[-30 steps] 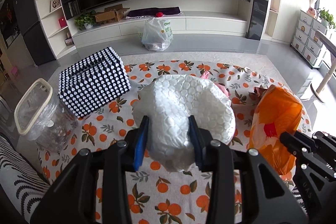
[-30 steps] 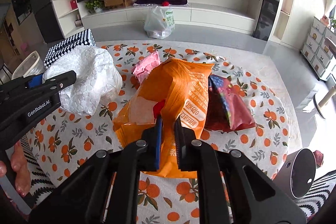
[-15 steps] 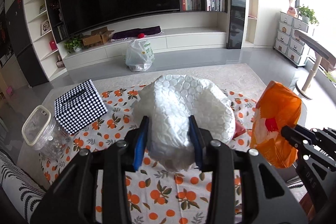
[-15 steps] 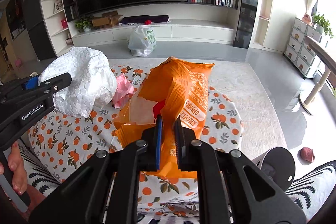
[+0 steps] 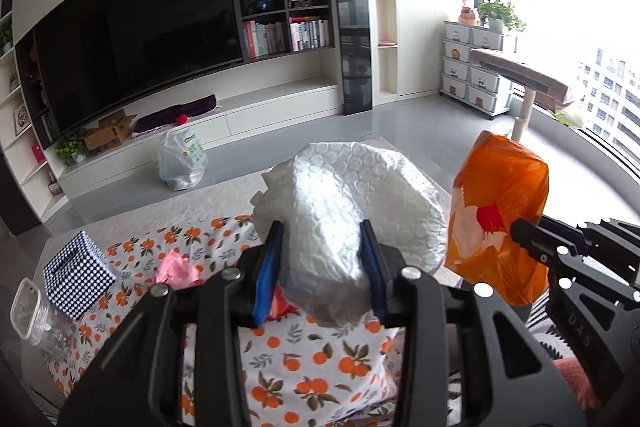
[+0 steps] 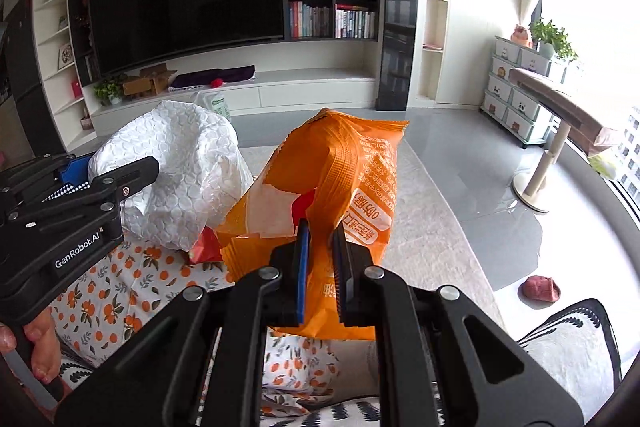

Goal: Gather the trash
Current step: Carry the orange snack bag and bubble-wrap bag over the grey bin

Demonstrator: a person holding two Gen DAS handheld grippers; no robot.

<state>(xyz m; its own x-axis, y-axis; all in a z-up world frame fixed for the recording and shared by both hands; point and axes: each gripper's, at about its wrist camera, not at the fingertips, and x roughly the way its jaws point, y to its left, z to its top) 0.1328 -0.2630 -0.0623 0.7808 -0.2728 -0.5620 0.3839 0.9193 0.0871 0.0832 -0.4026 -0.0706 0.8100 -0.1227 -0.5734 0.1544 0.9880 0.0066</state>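
My left gripper (image 5: pixel 322 247) is shut on a crumpled wad of white bubble wrap (image 5: pixel 352 211) and holds it high above the table; it also shows in the right wrist view (image 6: pixel 180 163). My right gripper (image 6: pixel 320 239) is shut on an orange snack bag (image 6: pixel 340 187), held up beside the bubble wrap; the bag also shows in the left wrist view (image 5: pixel 496 211). A pink wrapper (image 5: pixel 178 269) and a red wrapper (image 5: pixel 280 305) lie on the orange-print tablecloth (image 5: pixel 320 363) below.
A black-and-white dotted box (image 5: pixel 78 273) and a clear plastic container (image 5: pixel 30 311) stand at the table's left end. A white plastic bag (image 5: pixel 182 165) sits on the floor by the TV cabinet. A cat tree (image 6: pixel 560 131) stands at the right.
Both grippers have risen well above the table and swung to the right, each with its load still held. The table now lies lower and further left in both views.
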